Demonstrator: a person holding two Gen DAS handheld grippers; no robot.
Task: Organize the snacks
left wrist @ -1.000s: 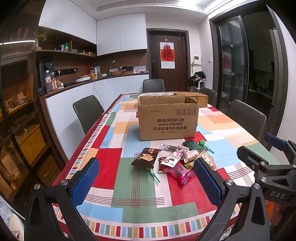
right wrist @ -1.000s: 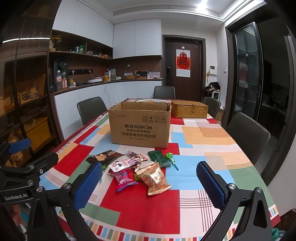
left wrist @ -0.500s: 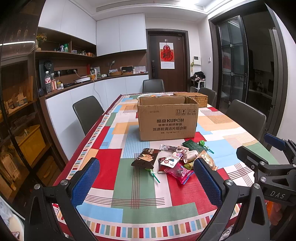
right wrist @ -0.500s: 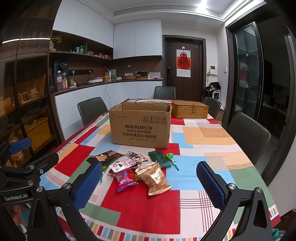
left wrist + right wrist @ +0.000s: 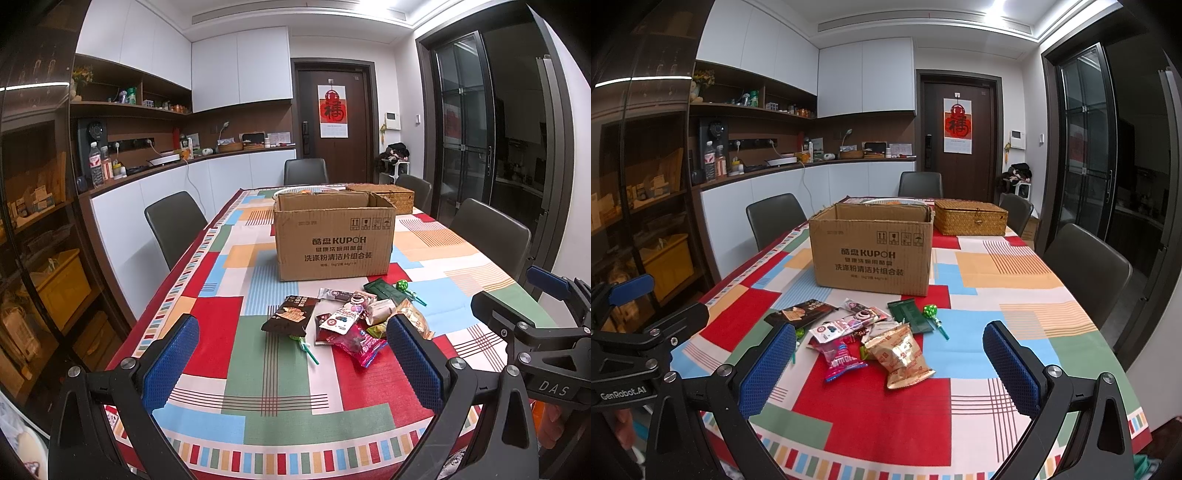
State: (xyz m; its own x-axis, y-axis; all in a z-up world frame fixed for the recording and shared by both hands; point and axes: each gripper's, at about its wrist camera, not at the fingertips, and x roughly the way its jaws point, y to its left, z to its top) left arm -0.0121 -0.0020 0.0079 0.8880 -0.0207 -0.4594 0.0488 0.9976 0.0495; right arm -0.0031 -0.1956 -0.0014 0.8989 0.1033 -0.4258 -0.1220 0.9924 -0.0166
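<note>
A heap of snack packets lies on the patchwork tablecloth in front of an open cardboard box [image 5: 334,242] [image 5: 871,254]. In it are a dark chocolate packet [image 5: 290,313] [image 5: 801,313], a pink packet [image 5: 360,341] [image 5: 840,356], a golden crinkled bag [image 5: 899,354], a dark green packet [image 5: 909,314] and a green lollipop [image 5: 932,314] [image 5: 404,287]. My left gripper [image 5: 291,360] is open and empty, held above the table's near edge short of the heap. My right gripper [image 5: 890,369] is open and empty too, beside it on the right.
A woven lidded basket [image 5: 969,220] stands behind the box at the right. Grey chairs [image 5: 173,225] [image 5: 1087,269] line both long sides and the far end. A white counter [image 5: 166,192] runs along the left wall, a dark door [image 5: 958,147] at the back.
</note>
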